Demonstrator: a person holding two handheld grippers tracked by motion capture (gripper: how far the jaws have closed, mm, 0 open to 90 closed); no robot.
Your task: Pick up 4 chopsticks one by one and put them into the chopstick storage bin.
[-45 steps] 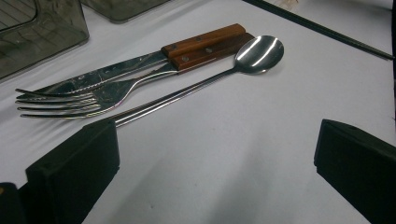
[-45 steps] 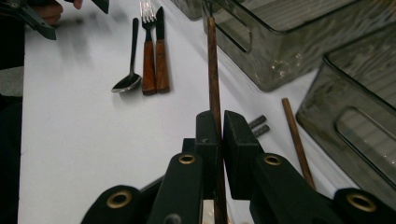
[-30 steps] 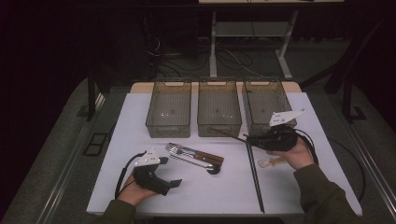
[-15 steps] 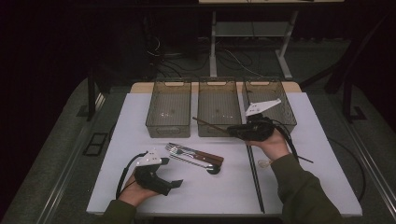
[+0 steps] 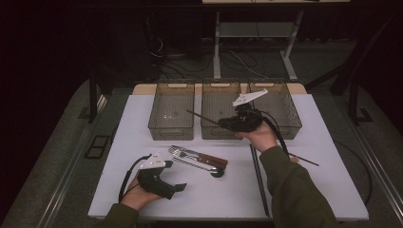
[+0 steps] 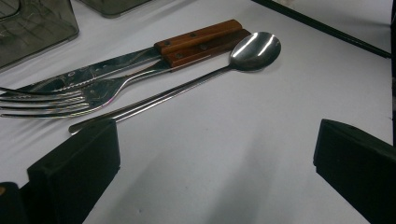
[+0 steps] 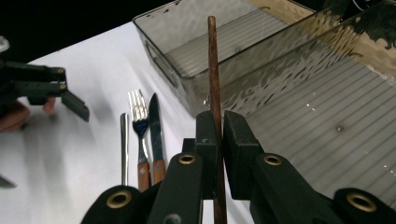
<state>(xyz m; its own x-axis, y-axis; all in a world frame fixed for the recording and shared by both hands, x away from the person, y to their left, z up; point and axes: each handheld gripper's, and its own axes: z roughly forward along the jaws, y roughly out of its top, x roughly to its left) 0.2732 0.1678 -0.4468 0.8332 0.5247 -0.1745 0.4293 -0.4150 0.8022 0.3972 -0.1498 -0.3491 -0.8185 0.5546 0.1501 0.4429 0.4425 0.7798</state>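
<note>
My right gripper (image 5: pixel 226 124) hovers above the front of the middle clear tray (image 5: pixel 216 134), shut on a thin brown chopstick (image 5: pixel 202 117) that points left toward the left tray (image 5: pixel 171 133). In the right gripper view the chopstick (image 7: pixel 214 65) stands pinched between the two pads of the right gripper (image 7: pixel 217 126). A second chopstick (image 5: pixel 304 160) lies on the white table to the right. My left gripper (image 5: pixel 177 188) rests on the table near its front edge, open, with nothing between its jaws (image 6: pixel 215 177).
A fork (image 5: pixel 180 153), a wooden-handled knife (image 5: pixel 209 161) and a spoon (image 5: pixel 216 173) lie together mid-table, just beyond the left gripper. The spoon (image 6: pixel 254 46) is nearest its jaws. A third tray (image 5: pixel 291 114) stands at the right. A dark seam (image 5: pixel 259 185) crosses the table.
My right hand has carried the chopstick leftward and slightly up, from in front of the right tray to over the middle tray. The left gripper has stayed put.
</note>
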